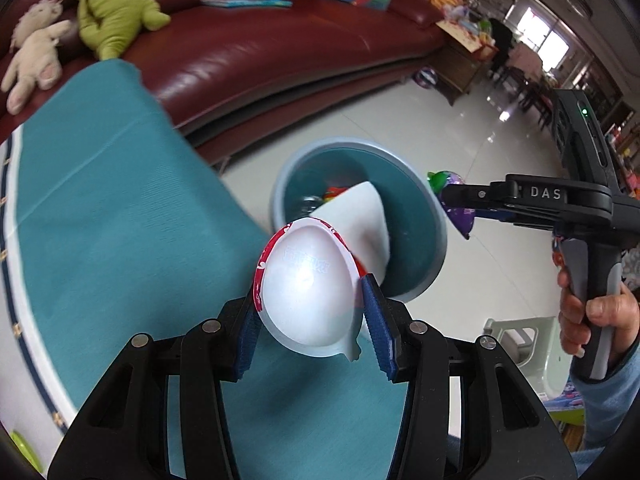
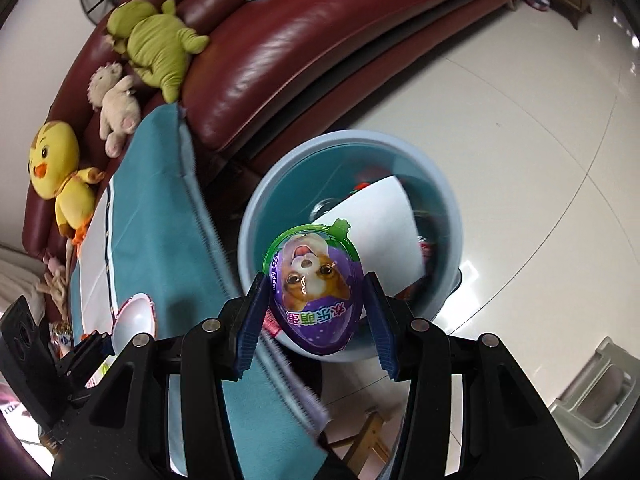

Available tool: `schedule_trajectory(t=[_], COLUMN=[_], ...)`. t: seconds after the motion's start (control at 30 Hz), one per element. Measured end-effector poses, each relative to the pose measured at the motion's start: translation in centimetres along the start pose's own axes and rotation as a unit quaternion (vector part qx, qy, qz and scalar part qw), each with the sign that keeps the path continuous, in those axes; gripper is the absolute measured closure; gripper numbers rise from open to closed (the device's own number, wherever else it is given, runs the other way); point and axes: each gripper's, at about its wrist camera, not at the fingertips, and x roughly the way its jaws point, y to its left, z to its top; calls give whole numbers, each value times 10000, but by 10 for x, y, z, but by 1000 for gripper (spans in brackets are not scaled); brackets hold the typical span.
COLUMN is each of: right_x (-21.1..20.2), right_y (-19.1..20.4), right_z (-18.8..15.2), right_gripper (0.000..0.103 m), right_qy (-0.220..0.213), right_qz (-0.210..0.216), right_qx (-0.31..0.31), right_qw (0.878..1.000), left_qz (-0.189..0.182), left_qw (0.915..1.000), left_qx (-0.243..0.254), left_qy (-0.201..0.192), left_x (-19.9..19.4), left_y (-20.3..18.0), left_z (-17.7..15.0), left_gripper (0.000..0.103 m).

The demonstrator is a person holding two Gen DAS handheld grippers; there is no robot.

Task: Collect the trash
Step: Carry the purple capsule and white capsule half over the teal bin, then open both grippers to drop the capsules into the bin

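Between the blue ribbed pads of the left gripper [image 1: 310, 320]: a white egg-shaped plastic half-shell with a red rim [image 1: 306, 292], clenched at its sides, hollow face toward the camera, held above the edge of the teal tablecloth [image 1: 112, 216] and just short of the round light-blue plastic bin [image 1: 434, 216] on the pale tiled floor [image 1: 400, 120]. Between the pads of the right gripper [image 2: 316, 316]: a purple egg-shaped plastic half-shell with a green rim and a cartoon puppy print [image 2: 314, 296], gripped at both sides, upside down in the right wrist view, over the near rim of the same bin [image 2: 256, 208]. Inside the bin: a white sheet of paper [image 2: 384, 224] leaning against the wall, colourful scraps beneath, too blurred to name. Behind the table: a dark red leather sofa [image 1: 260, 40] with a green plush toy [image 1: 114, 8], a cream plush toy [image 1: 34, 52] and a yellow plush duck [image 2: 60, 168].
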Motion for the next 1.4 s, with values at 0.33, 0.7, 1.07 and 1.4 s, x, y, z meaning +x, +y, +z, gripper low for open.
schedule_trajectory(t=[0.33, 0.7, 1.07, 1.4], right_x=[26, 15, 0, 1], right_y=[-16, -53, -68, -56], right_z=[19, 22, 22, 20], right_gripper=[41, 35, 31, 29], right_qy=[138, 27, -118, -51], right_qz=[189, 66, -196, -239], right_qx=[35, 297, 403, 360], right_qw=[9997, 9995, 9989, 9991], left_qz=[-7, -41, -220, -78], left_qw=[9993, 9979, 9966, 9984], left_qx=[51, 228, 414, 161], left_qy=[375, 604, 680, 534], left_x=[45, 72, 99, 79], left_y=[-20, -38, -68, -43], left_z=[17, 26, 38, 30], left_gripper=[54, 54, 48, 13])
